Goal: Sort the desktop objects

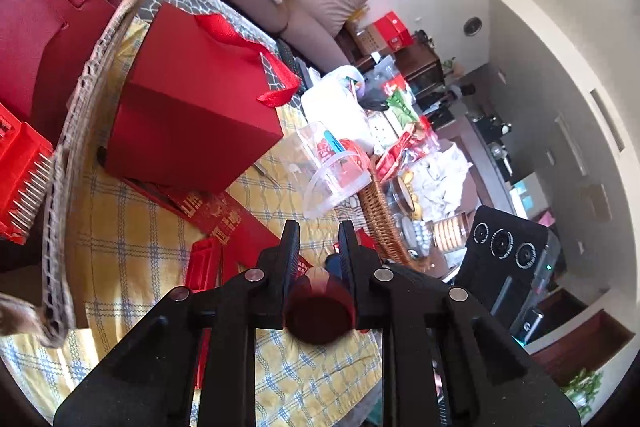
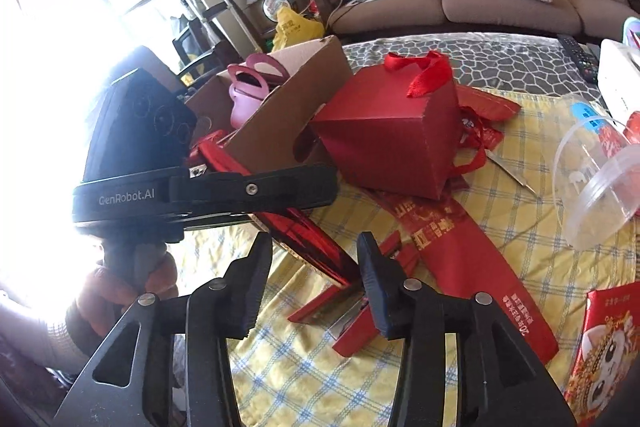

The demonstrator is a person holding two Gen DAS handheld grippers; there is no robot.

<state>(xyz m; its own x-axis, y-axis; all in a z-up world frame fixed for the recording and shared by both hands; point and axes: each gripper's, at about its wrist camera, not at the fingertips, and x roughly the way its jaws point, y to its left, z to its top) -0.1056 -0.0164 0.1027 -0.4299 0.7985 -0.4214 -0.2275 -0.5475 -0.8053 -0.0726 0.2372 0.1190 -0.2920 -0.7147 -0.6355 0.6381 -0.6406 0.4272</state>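
left tongs pinch red cylinder; cardboard box edge alongside

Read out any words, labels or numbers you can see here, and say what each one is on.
"GenRobot.AI": on the black band of the left gripper.
Gold characters on the flat red bag: too blurred to read.
Print on the red packet: too small to read.
Label on the clear tub: unreadable.
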